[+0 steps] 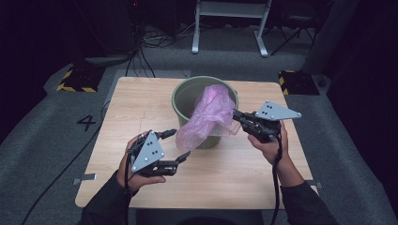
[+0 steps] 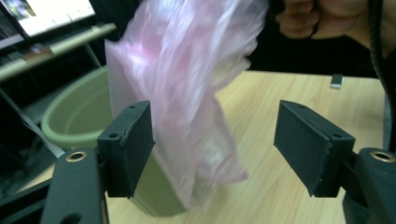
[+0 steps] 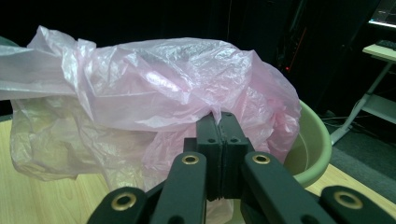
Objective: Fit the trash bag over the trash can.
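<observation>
- Jaws of the right gripper (image 1: 237,116) pressed together on a fold of the pink plastic bag (image 1: 206,117); in the right gripper view the pads meet flat with film pinched at their tips (image 3: 221,122); bag bunches up above and to the left of them
- Jaws of the left gripper (image 1: 178,144) spread wide, holding nothing; in the left gripper view the bag (image 2: 187,93) hangs between the two pads, close to the left-hand one; contact with it cannot be told, image blurred there
- Bag draped over the near rim of the green bucket (image 1: 185,93); upper part over the bucket's mouth, lower part trailing down the outer wall toward the table (image 1: 263,168); long axis runs from upper right down to lower left in the high view
- Bucket upright, at the middle of the table's far half, close to the far edge
- Open table surface on both sides of the bucket and along the near edge; left hand (image 1: 133,176) near the front-left part, right hand (image 1: 270,143) just right of the bucket
</observation>
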A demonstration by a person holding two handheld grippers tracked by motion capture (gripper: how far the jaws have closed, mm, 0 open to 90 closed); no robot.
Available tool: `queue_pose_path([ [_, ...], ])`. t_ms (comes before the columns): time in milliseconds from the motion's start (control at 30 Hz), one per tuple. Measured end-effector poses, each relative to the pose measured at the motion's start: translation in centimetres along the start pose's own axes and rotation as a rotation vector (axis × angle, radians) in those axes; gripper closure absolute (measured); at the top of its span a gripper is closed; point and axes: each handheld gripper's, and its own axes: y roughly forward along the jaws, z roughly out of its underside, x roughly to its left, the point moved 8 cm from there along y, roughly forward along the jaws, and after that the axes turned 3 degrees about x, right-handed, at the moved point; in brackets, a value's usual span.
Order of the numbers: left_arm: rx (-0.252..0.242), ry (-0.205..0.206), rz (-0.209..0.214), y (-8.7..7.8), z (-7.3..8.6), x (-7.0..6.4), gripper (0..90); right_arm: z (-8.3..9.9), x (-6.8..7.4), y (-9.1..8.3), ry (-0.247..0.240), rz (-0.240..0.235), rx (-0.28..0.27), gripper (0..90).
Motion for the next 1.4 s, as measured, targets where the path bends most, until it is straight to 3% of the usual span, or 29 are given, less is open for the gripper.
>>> queue_pose_path([
  [133,-0.028,0.025,-0.011,-0.2,-1.0,-1.2,32.0,0.1,0.1,0.0,-0.01,0.01,0.009,89.5],
  [167,-0.042,0.041,0.014,-0.1,-1.6,-1.9,32.2,0.2,0.2,0.0,-0.017,0.015,0.014,89.4],
  [233,-0.053,0.049,0.013,0.2,-1.9,-2.1,33.8,0.3,0.2,0.0,-0.013,0.013,0.016,89.3],
  [400,-0.027,0.074,0.022,3.0,-2.8,-2.2,38.0,0.7,0.2,0.3,-0.008,-0.001,0.035,89.1],
  [533,-0.012,0.071,0.019,4.2,-2.6,-1.7,60.2,1.0,0.2,0.3,-0.006,-0.001,0.047,89.0],
  [567,0.003,0.073,0.037,4.9,-2.3,-1.4,64.4,1.1,0.2,0.2,0.0,-0.003,0.049,89.0],
  [633,0.028,0.088,0.026,5.5,-1.8,-1.0,73.1,1.4,0.0,0.1,0.01,0.002,0.054,89.0],
  [800,0.051,0.069,0.063,6.2,-0.8,-0.8,89.7,2.4,-0.2,-0.4,0.033,0.001,0.075,88.9],
  [900,0.04,0.054,0.053,6.2,-0.6,-0.7,89.8,2.9,-0.2,-0.7,0.039,-0.003,0.079,88.4],
  [933,0.013,0.022,0.049,6.0,-0.8,-0.8,75.9,3.3,-0.1,-1.0,0.04,-0.004,0.084,88.4],
  [967,0.0,0.002,0.062,5.9,-1.0,-1.0,67.4,3.5,-0.1,-1.0,0.042,-0.004,0.084,88.4],
  [1100,-0.001,-0.06,0.017,6.0,-1.3,-1.0,38.2,3.9,0.3,-1.1,0.037,-0.016,0.093,88.4],
  [1200,-0.032,-0.088,0.019,6.1,-1.5,-0.8,34.6,4.3,0.6,-1.0,0.029,-0.026,0.101,88.4],
  [1267,-0.047,-0.146,0.048,6.3,-1.9,-0.4,34.6,4.5,0.8,-0.9,0.024,-0.031,0.105,88.1],
  [1300,-0.051,-0.145,0.043,6.4,-2.0,-0.4,36.2,4.7,1.1,-0.8,0.023,-0.04,0.107,87.8],
  [1333,-0.052,-0.138,0.032,6.5,-2.2,-0.3,38.3,4.9,1.3,-0.8,0.015,-0.049,0.11,87.3],
  [1400,-0.051,-0.13,0.034,6.5,-2.3,-0.3,52.6,5.2,1.6,-0.7,-0.006,-0.045,0.117,84.8],
])
